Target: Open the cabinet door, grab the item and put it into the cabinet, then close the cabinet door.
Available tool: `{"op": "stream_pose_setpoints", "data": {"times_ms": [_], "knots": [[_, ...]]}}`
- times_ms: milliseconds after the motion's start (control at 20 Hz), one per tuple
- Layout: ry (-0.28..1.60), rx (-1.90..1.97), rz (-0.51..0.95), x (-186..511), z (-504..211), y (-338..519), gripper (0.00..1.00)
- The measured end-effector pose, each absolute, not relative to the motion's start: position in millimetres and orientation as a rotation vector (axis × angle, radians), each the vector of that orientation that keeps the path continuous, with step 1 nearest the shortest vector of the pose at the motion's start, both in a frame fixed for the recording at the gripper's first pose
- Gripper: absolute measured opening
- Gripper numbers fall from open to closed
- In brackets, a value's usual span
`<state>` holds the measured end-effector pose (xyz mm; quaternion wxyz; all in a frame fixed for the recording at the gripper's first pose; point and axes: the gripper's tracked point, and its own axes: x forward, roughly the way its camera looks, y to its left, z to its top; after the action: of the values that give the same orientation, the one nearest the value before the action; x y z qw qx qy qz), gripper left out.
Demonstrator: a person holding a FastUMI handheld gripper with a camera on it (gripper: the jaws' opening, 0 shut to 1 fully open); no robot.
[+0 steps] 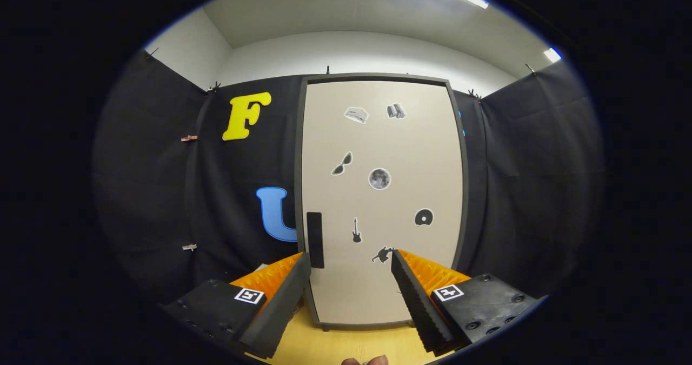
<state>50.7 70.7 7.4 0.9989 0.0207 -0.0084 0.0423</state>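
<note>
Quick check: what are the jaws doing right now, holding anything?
Gripper: jaws open, holding nothing, apart in front of the shut cabinet door, with the dark handle just ahead of the left finger.

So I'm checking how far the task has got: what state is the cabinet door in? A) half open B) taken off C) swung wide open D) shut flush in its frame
D: the cabinet door sits flush in its dark frame, with the open gripper empty just before its handle.
</note>
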Motion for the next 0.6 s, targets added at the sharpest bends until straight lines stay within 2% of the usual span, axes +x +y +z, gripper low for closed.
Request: {"op": "stream_pose_setpoints", "data": {"times_ms": [400,600], "knots": [[0.013,0.088,0.134,129,-14,123,0.97],[0.033,0.070,0.112,167,-31,135,0.97]]}}
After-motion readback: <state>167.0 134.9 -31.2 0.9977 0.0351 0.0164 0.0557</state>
